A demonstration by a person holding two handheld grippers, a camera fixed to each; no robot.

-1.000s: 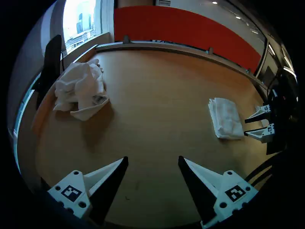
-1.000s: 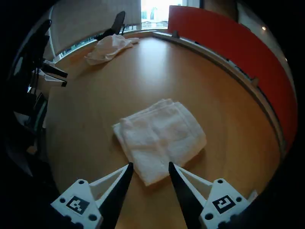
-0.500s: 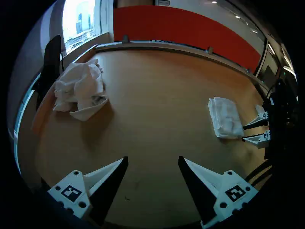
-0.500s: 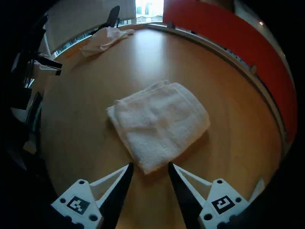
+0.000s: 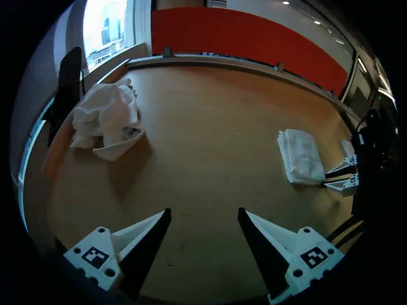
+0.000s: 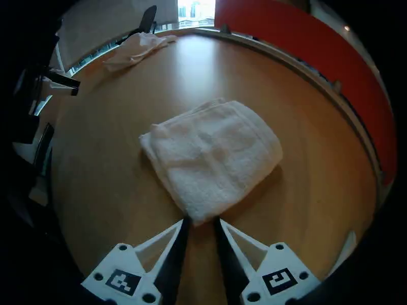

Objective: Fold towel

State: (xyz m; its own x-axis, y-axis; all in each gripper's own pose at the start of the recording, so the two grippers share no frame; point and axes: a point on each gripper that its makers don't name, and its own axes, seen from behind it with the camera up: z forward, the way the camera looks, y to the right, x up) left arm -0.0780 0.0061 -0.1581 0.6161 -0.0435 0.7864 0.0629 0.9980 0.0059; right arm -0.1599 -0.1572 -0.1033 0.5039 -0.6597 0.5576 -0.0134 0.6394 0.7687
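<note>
A folded white towel [image 6: 213, 152] lies on the round wooden table [image 6: 127, 101]. My right gripper [image 6: 201, 221] has its fingers drawn in on the towel's near corner, which fills the narrow gap between the tips. The left gripper view shows the same folded towel [image 5: 301, 155] at the right, with the right gripper [image 5: 331, 179] at its near end. My left gripper [image 5: 203, 213] hovers open over bare table [image 5: 203, 152] with nothing between its fingers. It also appears far off as the left gripper [image 6: 63, 84]. A crumpled pile of white towels [image 5: 107, 117] sits at the table's far left, by the window.
A raised rim [image 5: 229, 62] runs along the table's far edge below a red wall panel [image 5: 244, 35]. A dark chair [image 5: 68, 86] stands behind the crumpled pile [image 6: 135, 48]. Bare wood stretches between the pile and the folded towel.
My right gripper moved forward to the folded towel's near corner and its fingers narrowed onto it. The left gripper stayed still and open.
</note>
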